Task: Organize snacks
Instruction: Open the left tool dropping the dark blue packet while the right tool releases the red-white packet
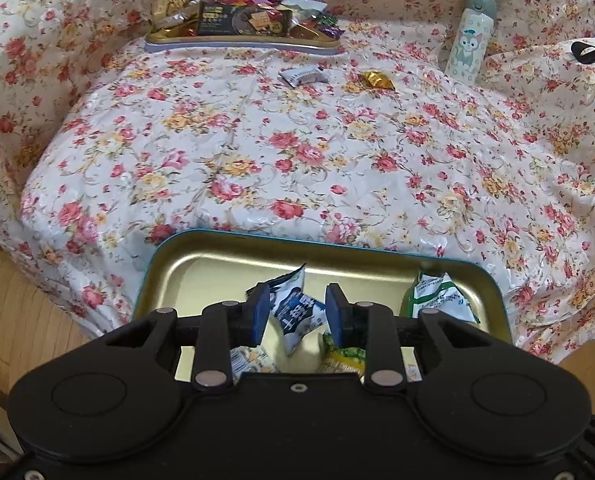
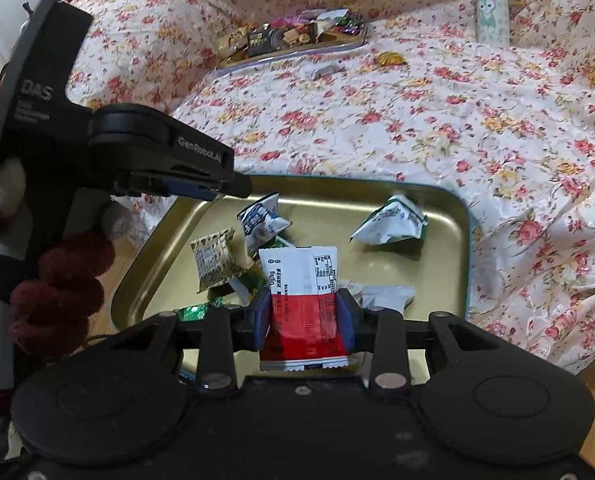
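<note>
Now R gripper (image 2: 306,320) clamps red-white packet (image 2: 303,280); L gripper (image 1: 297,312) open over tray (image 1: 233,236).

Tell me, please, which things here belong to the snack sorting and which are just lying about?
Job:
- red and white packet, held in the right gripper
- near tin with packets
- far tin, piled with snacks
- loose white packet and gold sweet

Lying about:
- bottle
- floral cloth
</note>
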Available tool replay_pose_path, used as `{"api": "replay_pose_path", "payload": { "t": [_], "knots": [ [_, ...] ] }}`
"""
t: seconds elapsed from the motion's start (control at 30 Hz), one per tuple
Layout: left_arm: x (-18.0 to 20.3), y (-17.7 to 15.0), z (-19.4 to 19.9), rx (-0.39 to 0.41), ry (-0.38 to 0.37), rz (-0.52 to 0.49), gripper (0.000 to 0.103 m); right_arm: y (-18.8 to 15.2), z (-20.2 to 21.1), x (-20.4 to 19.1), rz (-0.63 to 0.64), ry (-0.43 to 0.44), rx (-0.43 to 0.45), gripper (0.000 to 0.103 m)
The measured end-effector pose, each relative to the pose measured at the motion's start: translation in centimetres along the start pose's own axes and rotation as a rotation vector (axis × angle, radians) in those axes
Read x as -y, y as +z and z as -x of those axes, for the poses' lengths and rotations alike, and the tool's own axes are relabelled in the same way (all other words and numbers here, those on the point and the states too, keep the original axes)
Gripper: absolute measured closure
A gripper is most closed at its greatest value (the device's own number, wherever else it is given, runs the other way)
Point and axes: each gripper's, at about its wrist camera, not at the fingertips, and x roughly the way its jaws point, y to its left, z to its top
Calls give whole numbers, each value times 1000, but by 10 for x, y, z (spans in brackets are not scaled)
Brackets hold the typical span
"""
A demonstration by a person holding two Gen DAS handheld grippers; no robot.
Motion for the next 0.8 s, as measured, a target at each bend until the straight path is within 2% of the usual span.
{"api": "replay_pose_path", "payload": {
  "t": [0.17, 0.47, 0.8],
  "knots": [
    [-7, -10, 11, 14, 51, 13, 64, -3, -6, -7, 24, 17, -27, 66],
    [-18, -24, 23, 8, 72, 69, 64, -4, -5, -13, 47, 34, -27, 65],
    [-12, -42, 31, 12, 83, 71, 64, -5, -1, -13, 43, -13, -5, 65]
  ]
}}
